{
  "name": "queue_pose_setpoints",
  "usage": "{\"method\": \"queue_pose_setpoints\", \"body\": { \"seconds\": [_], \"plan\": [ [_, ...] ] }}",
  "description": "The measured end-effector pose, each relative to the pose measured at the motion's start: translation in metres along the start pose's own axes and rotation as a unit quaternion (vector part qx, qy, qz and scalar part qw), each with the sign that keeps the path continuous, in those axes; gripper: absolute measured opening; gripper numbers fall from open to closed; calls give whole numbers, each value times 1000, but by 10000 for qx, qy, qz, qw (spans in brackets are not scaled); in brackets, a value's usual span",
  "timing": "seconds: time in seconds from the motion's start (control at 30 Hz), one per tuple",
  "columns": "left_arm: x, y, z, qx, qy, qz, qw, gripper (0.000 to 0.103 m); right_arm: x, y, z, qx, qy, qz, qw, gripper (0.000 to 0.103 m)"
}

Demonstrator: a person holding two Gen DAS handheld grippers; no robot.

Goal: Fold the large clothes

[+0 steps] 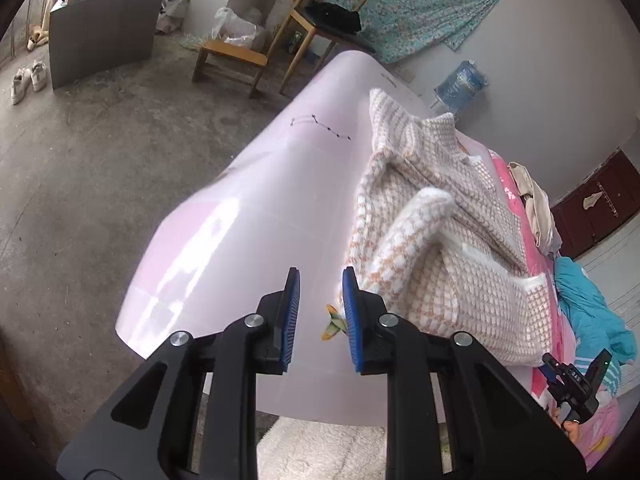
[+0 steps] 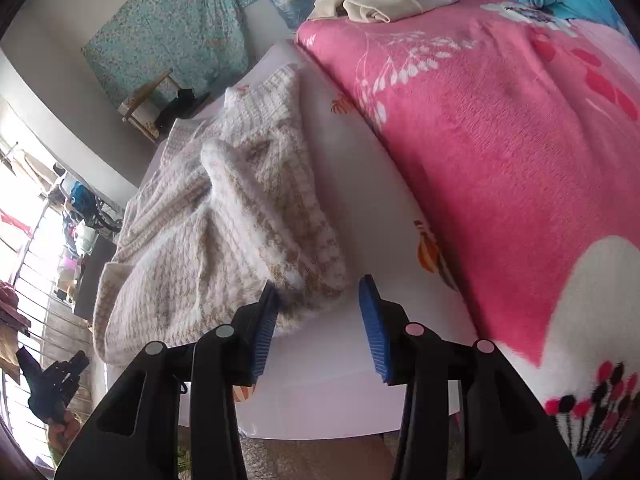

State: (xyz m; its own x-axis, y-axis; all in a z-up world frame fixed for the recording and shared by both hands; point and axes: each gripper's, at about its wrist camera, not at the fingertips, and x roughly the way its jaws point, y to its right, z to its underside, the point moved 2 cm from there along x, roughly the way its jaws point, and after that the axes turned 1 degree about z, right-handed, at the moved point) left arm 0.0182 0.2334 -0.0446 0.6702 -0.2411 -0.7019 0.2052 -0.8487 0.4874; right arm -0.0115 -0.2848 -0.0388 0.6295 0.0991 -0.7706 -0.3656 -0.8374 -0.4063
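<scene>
Left tool (image 1: 320, 316) is spread w/ nothing between the pads, hovering over the near edge of the pale pink sheet (image 1: 248, 216), just left of the sweater's hem. Right tool (image 2: 316, 328) is also spread and holds nothing; its left pad sits at or just in front of the fuzzy near corner, contact unclear.

Both point fwd along the bed, roughly level, wrists low at the near edge. Prob lined up on the hem corners so the next pinch can lift and fold.

The knit sweater (image 1: 440, 248), beige/white check, lies crumpled on the sheet, one sleeve (image 1: 416, 216) flopped across the body, not yet folded flat.

Beyond, on the right, a pink blanket (image 2: 500, 140) is bunched aside, likely to leave folding room. Far end: cream clothes (image 2: 372, 4) piled up.
</scene>
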Motion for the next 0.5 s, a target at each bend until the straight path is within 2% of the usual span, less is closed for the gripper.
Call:
{"method": "queue_pose_setpoints", "body": {
  "seconds": [0.1, 0.23, 0.3, 0.4, 0.43, 0.5],
  "plan": [
    [-2, 15, -11, 262, 165, 36, 9995, 28, -18, -13, -9, -347, 430, 524, 9971, 43],
    [13, 64, -15, 975, 127, 369, 9945, 38, -23, -59, -22, -1189, 788, 446, 9888, 43],
    [29, 96, -12, 1474, 28, 403, 9883, 38, -9, -87, -23, -1666, 669, 163, 9836, 43],
    [53, 140, 0, 2275, -107, 397, 9729, 38, 22, -120, -14, -2211, 244, -221, 9747, 43],
    [61, 152, 5, 2469, -153, 416, 9680, 38, 34, -130, -11, -2371, 87, -273, 9711, 43],
    [77, 162, 11, 2613, -285, 353, 9642, 38, 53, -139, -5, -2538, -169, -297, 9667, 43]
  ]
}}
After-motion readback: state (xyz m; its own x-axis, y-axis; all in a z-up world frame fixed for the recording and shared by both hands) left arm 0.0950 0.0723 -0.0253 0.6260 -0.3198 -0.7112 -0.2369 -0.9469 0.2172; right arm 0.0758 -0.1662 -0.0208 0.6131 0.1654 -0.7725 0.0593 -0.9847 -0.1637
